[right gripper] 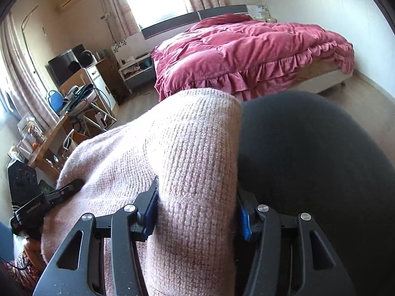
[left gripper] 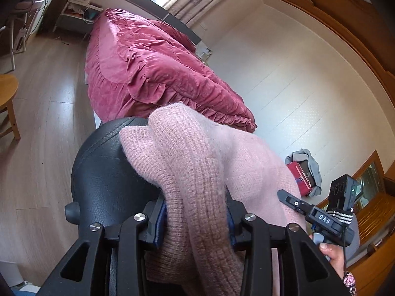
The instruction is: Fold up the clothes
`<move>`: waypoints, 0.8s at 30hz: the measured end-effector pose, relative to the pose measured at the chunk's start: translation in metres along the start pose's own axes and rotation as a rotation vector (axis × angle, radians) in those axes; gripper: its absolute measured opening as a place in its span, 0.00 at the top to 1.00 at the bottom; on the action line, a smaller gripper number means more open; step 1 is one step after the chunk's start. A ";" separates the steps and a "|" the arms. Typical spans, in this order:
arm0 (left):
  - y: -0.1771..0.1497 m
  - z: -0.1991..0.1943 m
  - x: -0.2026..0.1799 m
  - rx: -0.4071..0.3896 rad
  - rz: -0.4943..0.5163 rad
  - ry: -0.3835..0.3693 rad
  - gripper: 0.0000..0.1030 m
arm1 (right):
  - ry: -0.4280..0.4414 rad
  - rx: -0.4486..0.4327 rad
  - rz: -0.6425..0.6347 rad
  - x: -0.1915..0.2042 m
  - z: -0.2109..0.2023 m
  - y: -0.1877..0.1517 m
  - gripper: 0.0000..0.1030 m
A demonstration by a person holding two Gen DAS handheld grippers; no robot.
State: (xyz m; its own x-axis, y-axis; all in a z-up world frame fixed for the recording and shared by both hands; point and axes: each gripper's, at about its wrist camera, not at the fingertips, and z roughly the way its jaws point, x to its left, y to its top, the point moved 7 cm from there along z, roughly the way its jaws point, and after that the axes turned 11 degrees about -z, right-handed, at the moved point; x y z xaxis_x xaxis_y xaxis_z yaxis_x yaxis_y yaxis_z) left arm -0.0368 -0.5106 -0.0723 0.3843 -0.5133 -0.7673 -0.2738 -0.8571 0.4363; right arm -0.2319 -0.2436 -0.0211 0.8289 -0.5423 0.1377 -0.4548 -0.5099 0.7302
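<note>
Pink knit sweater [left gripper: 197,167] in both grippers' clamp

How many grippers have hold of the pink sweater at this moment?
2. The left gripper clamps a bunched ribbed fold of the pink knitted sweater; the right gripper clamps another thick fold beside the black padded chair.
</note>
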 end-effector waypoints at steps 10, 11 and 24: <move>0.005 -0.013 0.004 0.045 -0.074 -0.013 0.57 | 0.025 -0.090 0.158 -0.029 -0.012 0.002 0.27; 0.005 -0.025 0.005 0.012 -0.088 -0.015 0.58 | -0.006 -0.143 0.173 -0.034 -0.031 0.004 0.27; -0.066 -0.052 -0.097 -0.132 0.429 0.120 0.63 | 0.034 -0.130 0.077 0.029 -0.077 -0.066 0.81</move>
State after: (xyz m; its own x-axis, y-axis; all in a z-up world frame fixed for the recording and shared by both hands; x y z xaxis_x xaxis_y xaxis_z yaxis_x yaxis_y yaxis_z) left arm -0.0104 -0.4068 -0.0024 0.3625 -0.8175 -0.4476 -0.3193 -0.5601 0.7644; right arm -0.1531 -0.1742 -0.0141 0.8050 -0.5521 0.2173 -0.4729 -0.3758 0.7969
